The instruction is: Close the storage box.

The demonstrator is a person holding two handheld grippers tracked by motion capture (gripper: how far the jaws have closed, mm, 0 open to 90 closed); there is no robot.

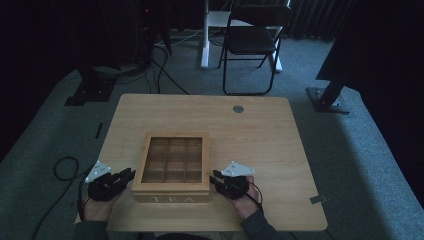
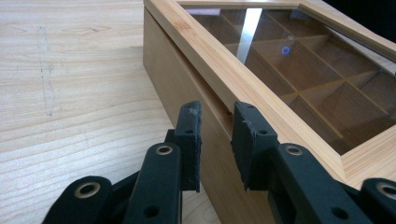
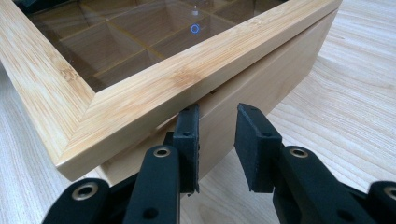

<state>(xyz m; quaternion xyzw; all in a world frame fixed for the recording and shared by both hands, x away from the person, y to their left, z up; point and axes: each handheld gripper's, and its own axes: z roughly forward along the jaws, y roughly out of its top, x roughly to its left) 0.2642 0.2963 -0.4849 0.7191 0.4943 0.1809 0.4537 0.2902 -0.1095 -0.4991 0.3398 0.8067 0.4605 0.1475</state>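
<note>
A bamboo tea box [image 1: 175,136] with a glass lid over empty compartments stands at the table's near middle, "TEA" on its front. My left gripper [image 1: 129,174] rests against its left side; in the left gripper view its tips [image 2: 217,109] sit at the seam under the lid frame [image 2: 219,60], a narrow gap between the pads and nothing in it. My right gripper [image 1: 215,176] mirrors it at the right side. In the right gripper view its tips [image 3: 217,112] reach just beneath the overhanging lid edge [image 3: 140,93], with the jaws slightly apart and empty.
The wooden table [image 1: 250,135] has a round metal grommet [image 1: 238,108] at the back. A black folding chair [image 1: 252,40] stands on the carpet beyond the table. Cables [image 1: 65,167] lie on the floor at the left, with dark stand bases on both sides.
</note>
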